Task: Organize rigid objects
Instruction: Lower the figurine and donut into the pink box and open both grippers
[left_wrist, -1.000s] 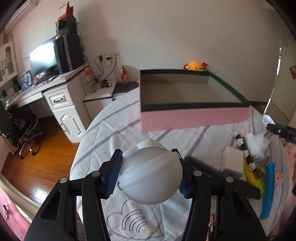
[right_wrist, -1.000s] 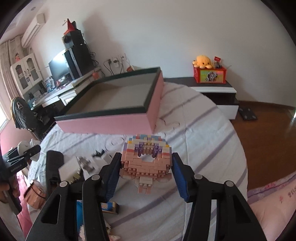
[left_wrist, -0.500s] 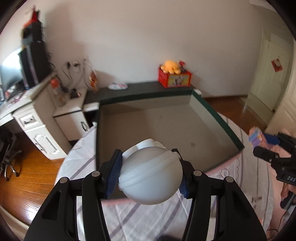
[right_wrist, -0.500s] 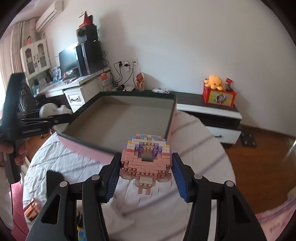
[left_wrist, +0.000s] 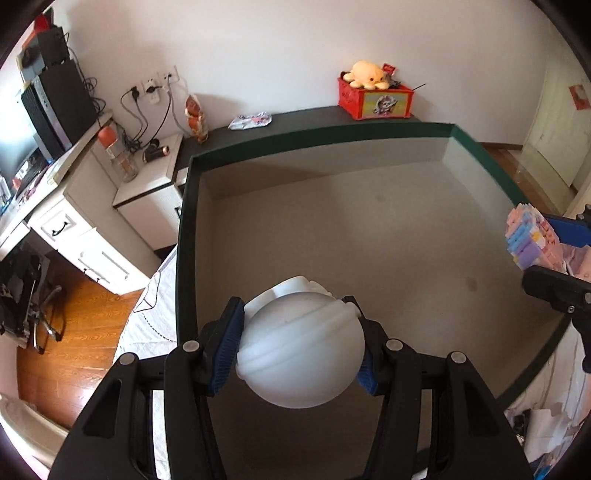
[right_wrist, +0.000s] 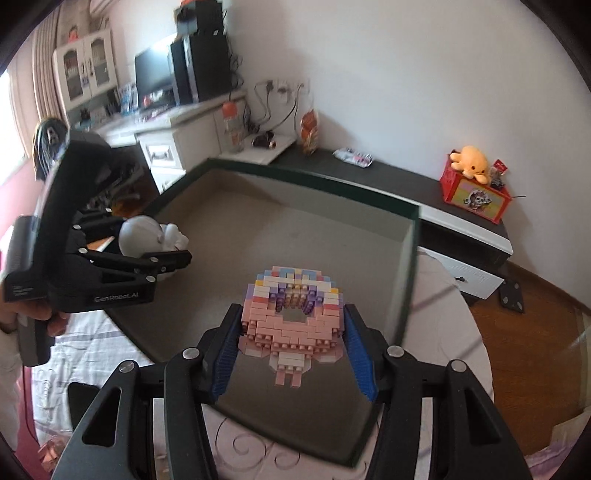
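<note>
My left gripper (left_wrist: 298, 345) is shut on a round white figurine (left_wrist: 300, 350) and holds it above the near-left part of the open box (left_wrist: 369, 229), whose rim is dark green and floor grey-brown. The right wrist view shows the same figurine (right_wrist: 147, 236) over the box's left side. My right gripper (right_wrist: 291, 350) is shut on a pink and pastel brick-built donut (right_wrist: 291, 314) above the box's near-right part (right_wrist: 303, 240). The donut also shows at the right edge of the left wrist view (left_wrist: 532, 240).
The box sits on a round table with a striped white cloth (right_wrist: 443, 295). Small loose items lie on the cloth at the lower right (left_wrist: 535, 424). Behind are a dark low cabinet (left_wrist: 295, 122) with a red box and yellow plush (left_wrist: 373, 92), and a white desk (left_wrist: 74, 206).
Both grippers have moved forward with their loads, from the table in front of the box to above the box's inside. Both stay shut.
</note>
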